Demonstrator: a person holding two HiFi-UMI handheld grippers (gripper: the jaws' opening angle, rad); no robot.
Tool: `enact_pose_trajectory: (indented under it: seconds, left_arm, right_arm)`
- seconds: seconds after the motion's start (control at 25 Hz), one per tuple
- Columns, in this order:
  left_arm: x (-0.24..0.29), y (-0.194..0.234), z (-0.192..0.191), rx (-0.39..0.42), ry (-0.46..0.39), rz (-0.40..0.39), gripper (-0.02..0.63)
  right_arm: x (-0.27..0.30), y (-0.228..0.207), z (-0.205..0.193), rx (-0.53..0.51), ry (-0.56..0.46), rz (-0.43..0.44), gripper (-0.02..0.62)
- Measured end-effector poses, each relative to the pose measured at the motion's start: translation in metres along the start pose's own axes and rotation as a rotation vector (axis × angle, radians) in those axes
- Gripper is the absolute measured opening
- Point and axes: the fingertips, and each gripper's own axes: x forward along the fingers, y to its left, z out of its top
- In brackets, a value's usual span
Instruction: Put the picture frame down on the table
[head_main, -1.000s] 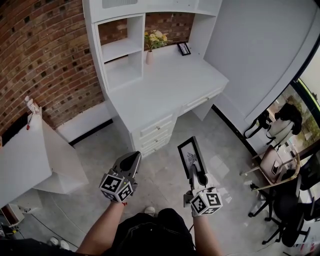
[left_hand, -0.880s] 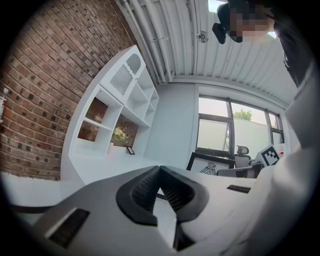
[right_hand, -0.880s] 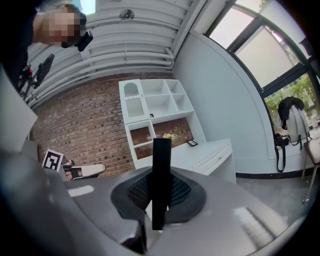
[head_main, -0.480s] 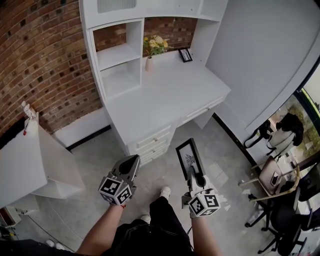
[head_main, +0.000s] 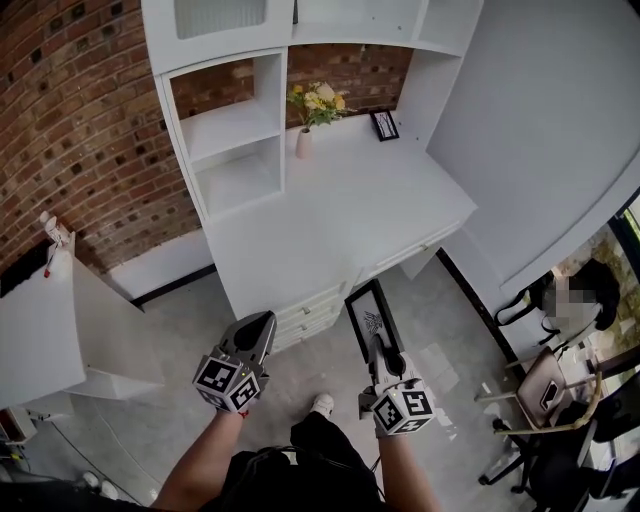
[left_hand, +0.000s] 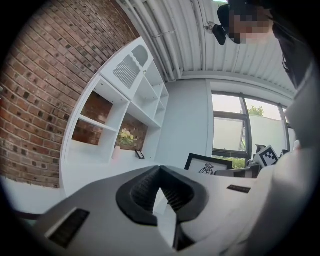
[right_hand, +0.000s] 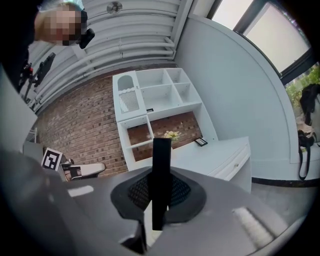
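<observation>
White surface (head_main: 330, 220) with shelves (head_main: 230, 130) over it stands against a brick wall (head_main: 80, 130) in the head view, ahead of both tools, with a vase (head_main: 303, 142) of flowers and a small frame (head_main: 384, 125) at its back. The left tool (head_main: 262, 322) points toward the surface's drawers (head_main: 305, 310) over the grey floor (head_main: 170, 320). The right tool (head_main: 378, 345) beside it holds the frame (head_main: 368, 312) by its near edge. The frame tilts up and away from the tool, off the surface, its far end near the drawers. Left gripper view: the jaws' tips meet with nothing between them. The frame shows off to the tool's right, face on, before a window (left_hand: 227, 130) and next to the right tool's marker cube (left_hand: 267, 156). Right gripper view: the jaws are clamped on the frame, seen edge-on as a dark bar rising straight out between the pads, with the surface and shelves beyond it.
</observation>
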Motion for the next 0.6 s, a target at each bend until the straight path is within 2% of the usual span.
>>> enact_pose_trajectory:
  seconds: [0.6]
  left_arm:
    - [0.085, 0.022, -0.002, -0.013, 0.012, 0.057, -0.012]
  right_arm:
    - [0.08, -0.055, 0.012, -0.013, 0.064, 0.066, 0.021]
